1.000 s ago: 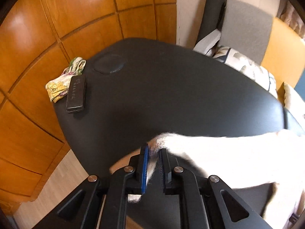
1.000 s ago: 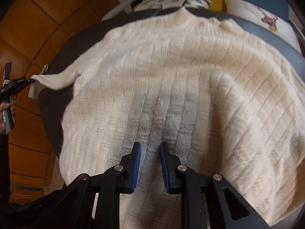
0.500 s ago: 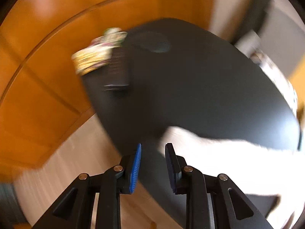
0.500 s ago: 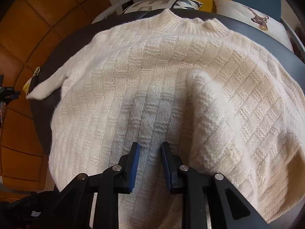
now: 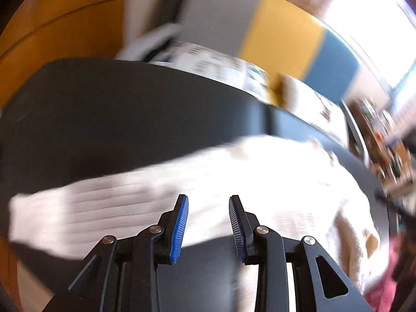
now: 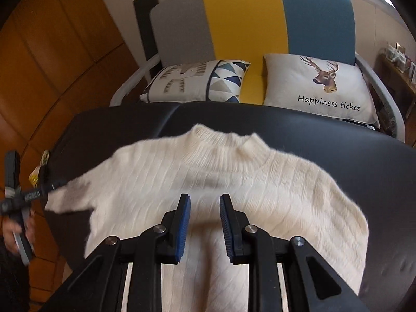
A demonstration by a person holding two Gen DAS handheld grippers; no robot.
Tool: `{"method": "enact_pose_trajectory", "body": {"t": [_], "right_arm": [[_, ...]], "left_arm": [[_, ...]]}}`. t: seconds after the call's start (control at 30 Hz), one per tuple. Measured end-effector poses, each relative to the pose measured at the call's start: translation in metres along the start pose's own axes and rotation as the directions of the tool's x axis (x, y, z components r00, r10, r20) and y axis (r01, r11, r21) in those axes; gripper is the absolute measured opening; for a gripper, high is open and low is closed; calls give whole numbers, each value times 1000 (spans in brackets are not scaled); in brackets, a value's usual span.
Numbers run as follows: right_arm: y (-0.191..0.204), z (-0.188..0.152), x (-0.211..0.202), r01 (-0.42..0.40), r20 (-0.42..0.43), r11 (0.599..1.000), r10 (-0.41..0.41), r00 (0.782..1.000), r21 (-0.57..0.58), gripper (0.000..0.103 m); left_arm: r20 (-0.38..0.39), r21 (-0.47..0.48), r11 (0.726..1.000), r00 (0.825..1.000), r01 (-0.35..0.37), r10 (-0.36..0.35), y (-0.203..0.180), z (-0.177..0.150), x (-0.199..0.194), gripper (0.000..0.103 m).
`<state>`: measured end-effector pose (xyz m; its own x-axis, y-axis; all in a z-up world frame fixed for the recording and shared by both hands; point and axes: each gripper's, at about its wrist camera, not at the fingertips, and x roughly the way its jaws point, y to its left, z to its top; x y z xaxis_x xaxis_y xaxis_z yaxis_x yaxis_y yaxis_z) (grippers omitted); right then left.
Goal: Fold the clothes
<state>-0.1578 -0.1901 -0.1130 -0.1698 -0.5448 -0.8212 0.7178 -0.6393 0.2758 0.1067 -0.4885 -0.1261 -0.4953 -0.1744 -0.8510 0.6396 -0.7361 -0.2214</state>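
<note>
Lying flat on the black table (image 6: 338, 130), a cream knit sweater (image 6: 234, 176), now seen from farther back than half a second ago, with its whole collar and both shoulders in view. Left wrist view swung round: before, a sleeve tip and wood floor, now the long sleeve (image 5: 104, 208) and the body, all blurred. Collar pointing to 12 o'clock, toward the striped chair (image 6: 247, 26) and the deer pillow (image 6: 319, 85). Long way running from 12 to 6 o'clock. Sleeve stretched out toward 9 o'clock.

Right gripper (image 6: 205, 223) with blue pads a little apart, wider than before, holding nothing, just over the sweater's middle. Left gripper (image 5: 208, 223) with pads wide apart, nothing between them, sleeve under them. In the right wrist view, left gripper (image 6: 56, 184) at 9 o'clock, tip at the sleeve end, touching or not too hard to tell.
</note>
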Motion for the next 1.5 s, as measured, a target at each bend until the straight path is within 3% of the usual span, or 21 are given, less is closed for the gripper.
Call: {"method": "enact_pose_trajectory", "body": {"t": [0.23,0.33,0.47,0.63,0.73,0.8,0.93,1.0,1.07,1.17,1.27,1.4,1.5], "right_arm": [[-30,28,78,33,-138,999,-30,990,26,23],[-36,32,104,89,-194,996,-85,977,10,23],[-42,35,122,117,-177,993,-114,978,7,23],[-57,45,122,96,-133,991,-83,988,91,22],[-67,40,73,-22,-64,992,30,998,125,22],[-72,33,30,-120,9,985,120,993,122,23],[-107,-12,-72,-283,127,947,265,956,154,27],[-127,-60,-107,-283,155,935,253,955,213,27],[-145,-112,-122,-233,111,918,208,972,320,27],[-166,-189,-126,-184,66,872,172,983,454,28],[-176,-234,-117,-171,92,826,145,985,537,30],[-179,-249,-103,-213,185,786,128,974,581,30],[-172,-243,-87,-168,161,790,88,983,590,30]], "left_arm": [[-84,145,989,996,-28,40,-68,5,69,33],[-118,207,978,991,-35,61,-97,7,99,33],[-97,269,960,990,-74,103,-109,11,113,33],[-61,324,937,986,-129,157,-125,23,128,34],[-61,295,947,986,-128,153,-126,35,130,34],[-55,263,957,989,-120,139,-124,43,124,34],[27,217,975,999,-44,39,-129,38,82,34],[30,210,978,999,9,-16,-133,23,65,34],[16,214,976,998,49,-53,-141,-1,52,34],[2,232,971,998,66,-68,-154,-42,44,34],[-41,221,972,997,77,-70,-158,-78,41,34],[-86,200,976,994,81,-65,-161,-118,35,34],[-93,213,975,995,66,-47,-163,-135,32,34]]}}
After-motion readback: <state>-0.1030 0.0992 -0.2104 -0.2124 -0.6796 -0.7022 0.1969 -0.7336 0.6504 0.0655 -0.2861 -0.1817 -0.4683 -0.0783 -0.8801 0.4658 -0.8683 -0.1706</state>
